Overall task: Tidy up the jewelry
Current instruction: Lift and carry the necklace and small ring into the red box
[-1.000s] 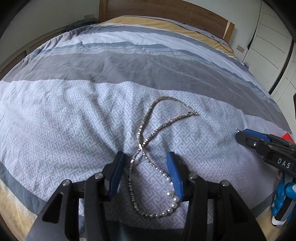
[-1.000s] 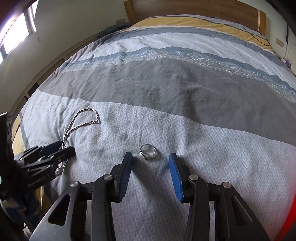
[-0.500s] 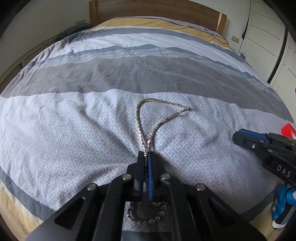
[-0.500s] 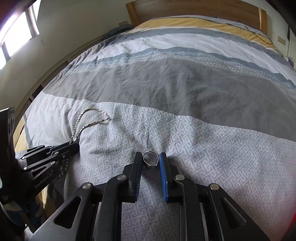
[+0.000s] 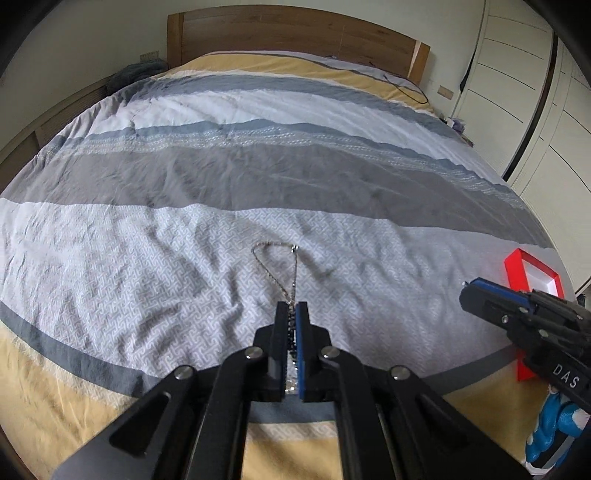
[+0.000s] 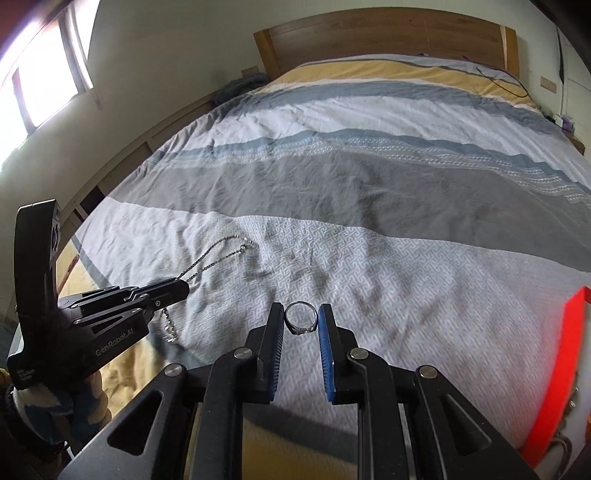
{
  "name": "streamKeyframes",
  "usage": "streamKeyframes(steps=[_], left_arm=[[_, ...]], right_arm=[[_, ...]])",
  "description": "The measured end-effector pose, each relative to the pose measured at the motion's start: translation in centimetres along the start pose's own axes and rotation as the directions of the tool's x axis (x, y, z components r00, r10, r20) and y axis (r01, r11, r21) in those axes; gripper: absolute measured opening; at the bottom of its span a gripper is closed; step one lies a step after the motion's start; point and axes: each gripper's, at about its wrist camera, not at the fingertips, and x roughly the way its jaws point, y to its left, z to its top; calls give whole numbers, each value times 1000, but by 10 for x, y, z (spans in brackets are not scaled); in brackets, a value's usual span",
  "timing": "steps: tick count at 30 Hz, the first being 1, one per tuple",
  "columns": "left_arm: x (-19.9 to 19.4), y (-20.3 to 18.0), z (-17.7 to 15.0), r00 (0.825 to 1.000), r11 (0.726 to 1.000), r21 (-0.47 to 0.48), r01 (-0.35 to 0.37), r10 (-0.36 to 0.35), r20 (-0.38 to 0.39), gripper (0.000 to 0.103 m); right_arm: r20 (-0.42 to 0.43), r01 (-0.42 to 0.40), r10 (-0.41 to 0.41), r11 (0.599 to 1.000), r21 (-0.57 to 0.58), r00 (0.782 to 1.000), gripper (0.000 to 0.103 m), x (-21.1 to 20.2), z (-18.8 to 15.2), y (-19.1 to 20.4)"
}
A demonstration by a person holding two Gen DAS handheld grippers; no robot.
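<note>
A silver bead necklace (image 5: 277,273) trails from my left gripper (image 5: 292,308), which is shut on it above the bed; its far loop still rests on the patterned duvet. In the right wrist view the same necklace (image 6: 218,258) stretches from the left gripper (image 6: 183,290), with its pearl end dangling below. My right gripper (image 6: 301,317) is shut on a silver ring (image 6: 301,322), held upright between the pads and lifted off the duvet. A red jewelry box (image 5: 532,275) with a white inside sits at the bed's right edge, also seen as the red box (image 6: 557,373) in the right wrist view.
The striped grey, white and yellow duvet (image 5: 258,177) covers a bed with a wooden headboard (image 5: 295,33). White wardrobe doors (image 5: 535,92) stand to the right, and a window (image 6: 40,85) is on the left wall. A hand in a blue glove (image 5: 554,424) holds the right gripper.
Both grippers closed: the left on the necklace, the right on the ring. Both then rose from the duvet, pulling the necklace taut and lifting the ring. The red box has come into view.
</note>
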Motion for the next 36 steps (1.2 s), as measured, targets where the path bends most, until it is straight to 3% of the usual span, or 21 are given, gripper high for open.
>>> streamKeyframes(steps=[7, 12, 23, 29, 36], left_arm=[[-44, -54, 8, 998, 997, 59, 43, -46, 53, 3], [-64, -109, 14, 990, 988, 101, 116, -124, 74, 3], [-77, -244, 27, 946, 933, 212, 291, -313, 81, 3], [-62, -303, 28, 920, 898, 242, 368, -389, 43, 3], [-48, -340, 37, 896, 864, 271, 425, -444, 12, 3]], right_arm=[[61, 17, -19, 999, 28, 998, 18, -63, -12, -17], [104, 54, -59, 997, 59, 993, 18, -107, -20, -44], [127, 198, -219, 968, 155, 967, 18, -186, -56, -148], [104, 256, -280, 946, 196, 954, 18, -199, -68, -199], [71, 281, -302, 936, 211, 951, 18, -183, -72, -238]])
